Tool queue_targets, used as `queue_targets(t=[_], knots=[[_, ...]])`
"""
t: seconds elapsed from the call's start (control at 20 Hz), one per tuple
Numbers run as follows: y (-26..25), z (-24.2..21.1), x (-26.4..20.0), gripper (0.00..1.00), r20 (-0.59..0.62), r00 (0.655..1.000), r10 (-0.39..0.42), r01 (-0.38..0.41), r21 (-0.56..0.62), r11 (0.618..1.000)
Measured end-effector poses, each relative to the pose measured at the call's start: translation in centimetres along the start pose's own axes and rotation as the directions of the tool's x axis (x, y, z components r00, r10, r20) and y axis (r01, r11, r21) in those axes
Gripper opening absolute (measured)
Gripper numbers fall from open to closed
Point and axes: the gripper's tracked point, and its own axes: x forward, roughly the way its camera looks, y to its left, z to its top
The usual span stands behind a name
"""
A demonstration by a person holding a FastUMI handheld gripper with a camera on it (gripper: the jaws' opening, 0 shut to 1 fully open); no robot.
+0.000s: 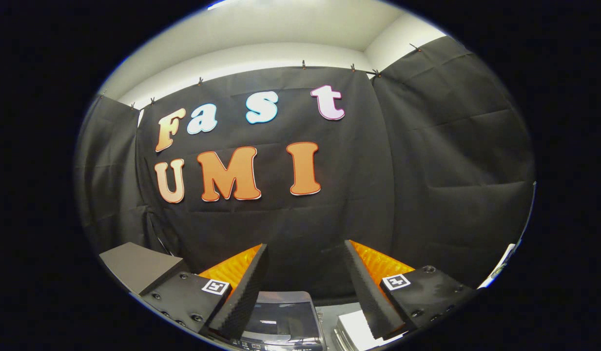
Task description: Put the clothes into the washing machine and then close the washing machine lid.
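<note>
Gripper (305, 287) held high with its fingers spread wide apart on nothing, aimed at the booth wall.

The washing machine (281, 319) was seen low between the fingers, its glossy lid apparently down; a white folded item (358, 331), possibly the clothes, lay just beside the machine. A blind descent was judged risky: the fingers could be knocked against the lid, and loading could be blocked by it.

Black cloth wall (427, 161) hangs in creased panels, clipped along its top edge. Pale wall (281, 53) and ceiling above it. Low down, a dark grey box (137, 265) stands against the cloth. A white flat object (356, 329) lies low, detail unclear.
</note>
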Motion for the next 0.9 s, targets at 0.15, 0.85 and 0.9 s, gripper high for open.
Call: queue_targets(t=[0.15, 0.85, 0.9], knots=[[0.1, 0.0, -0.2, 0.98, 0.002, 1.000, 0.004, -0.004, 0.001, 1.000], [0.1, -1.1, -0.5, 0.98, -0.018, 1.000, 0.007, -0.007, 0.005, 1.000], [0.2, -1.1, -0.6, 0.98, -0.018, 1.000, 0.010, -0.010, 0.004, 1.000]])
